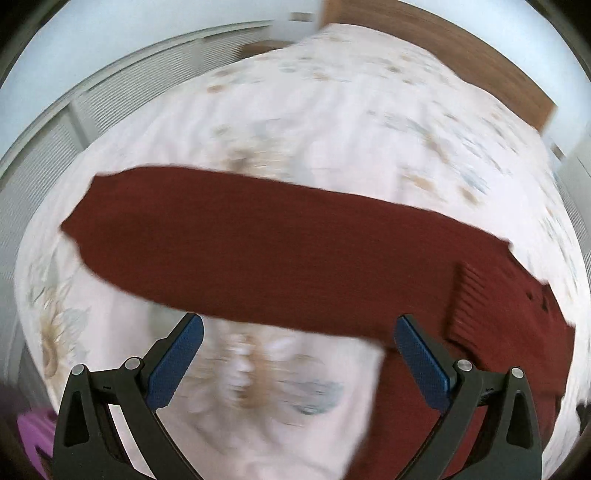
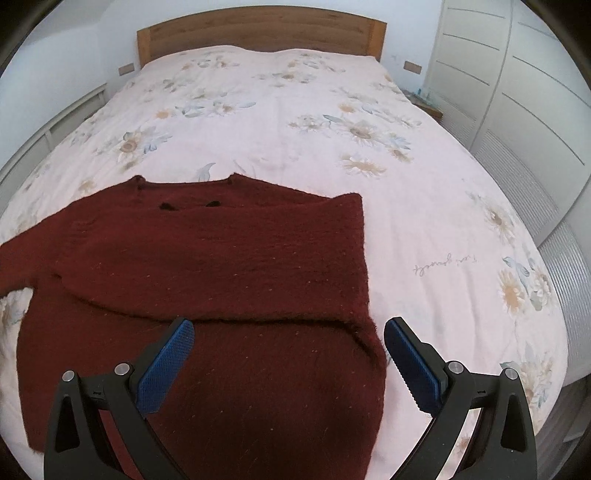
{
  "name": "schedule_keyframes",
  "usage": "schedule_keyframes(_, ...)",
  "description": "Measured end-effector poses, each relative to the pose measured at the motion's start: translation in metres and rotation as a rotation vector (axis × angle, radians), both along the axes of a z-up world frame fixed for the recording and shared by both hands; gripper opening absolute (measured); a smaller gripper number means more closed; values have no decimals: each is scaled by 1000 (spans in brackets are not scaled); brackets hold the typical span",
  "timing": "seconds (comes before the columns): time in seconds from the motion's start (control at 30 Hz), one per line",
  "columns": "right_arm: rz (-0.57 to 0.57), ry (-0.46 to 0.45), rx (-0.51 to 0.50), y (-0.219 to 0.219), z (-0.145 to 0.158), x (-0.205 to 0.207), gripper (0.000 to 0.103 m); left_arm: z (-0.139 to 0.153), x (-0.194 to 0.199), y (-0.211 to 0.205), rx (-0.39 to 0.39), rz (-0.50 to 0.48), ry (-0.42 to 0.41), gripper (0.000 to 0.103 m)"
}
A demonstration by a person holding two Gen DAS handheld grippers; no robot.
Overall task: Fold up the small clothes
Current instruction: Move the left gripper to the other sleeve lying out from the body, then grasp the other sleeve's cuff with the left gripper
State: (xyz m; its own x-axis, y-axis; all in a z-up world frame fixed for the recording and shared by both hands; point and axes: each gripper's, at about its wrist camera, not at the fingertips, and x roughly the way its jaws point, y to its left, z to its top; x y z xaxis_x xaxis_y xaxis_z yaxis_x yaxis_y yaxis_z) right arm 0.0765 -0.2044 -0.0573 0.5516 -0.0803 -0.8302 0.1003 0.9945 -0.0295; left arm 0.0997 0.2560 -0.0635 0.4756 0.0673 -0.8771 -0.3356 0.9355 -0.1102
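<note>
A dark red knitted sweater lies flat on the pink floral bedspread. Its right sleeve is folded across the body, and its neckline points toward the headboard. My right gripper hovers open over the sweater's lower right edge, with nothing between its blue pads. In the blurred left wrist view, the sweater's left sleeve stretches across the bedspread, with a ribbed cuff lying on the body at the right. My left gripper is open just below the sleeve, over bare bedspread.
A wooden headboard stands at the far end of the bed. White slatted wardrobe doors line the right side, and a white slatted unit runs along the left. Something purple lies beside the bed's edge.
</note>
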Motion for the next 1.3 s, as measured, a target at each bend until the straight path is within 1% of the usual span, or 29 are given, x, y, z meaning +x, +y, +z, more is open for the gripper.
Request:
schedule_keyframes(0.1, -7, -9, 12, 4, 3, -2, 103, -3, -8, 43, -46, 97, 24, 102)
schedule_keyframes(0.13, -8, -8, 12, 5, 3, -2, 103, -5, -7, 53, -57, 116, 26, 102)
schedule_keyframes(0.27, -6, -12, -2, 9, 4, -6, 103, -11, -8, 80, -73, 192, 40, 102)
schedule_keyframes(0.5, -24, 1, 0, 8, -1, -9, 103, -31, 2, 126, -167, 319, 72, 102)
schedule_keyframes(0.57, -23, 2, -3, 8, -2, -8, 103, -41, 5, 135, -176, 353, 107, 102)
schedule_keyframes(0.63, -24, 7, -10, 8, -4, -7, 103, -49, 8, 141, -184, 365, 133, 102)
schedule_keyframes(0.73, -30, 12, -7, 8, -6, -5, 103, -59, 9, 144, -174, 366, 164, 102)
schedule_keyframes(0.9, -28, 21, -8, 9, -9, -4, 103, -59, 8, 141, -130, 335, 154, 102)
schedule_keyframes(1.13, -32, 25, -10, 10, -11, -2, 103, -56, 3, 141, -118, 307, 141, 100)
schedule_keyframes(1.2, -30, 27, -9, 11, -11, -1, 103, -54, 3, 141, -115, 297, 132, 93)
schedule_keyframes(1.27, -26, 28, -8, 13, -12, 0, 103, -54, 8, 146, -112, 291, 130, 80)
schedule_keyframes(1.3, -23, 28, -8, 14, -12, 0, 103, -52, 9, 147, -112, 286, 129, 76)
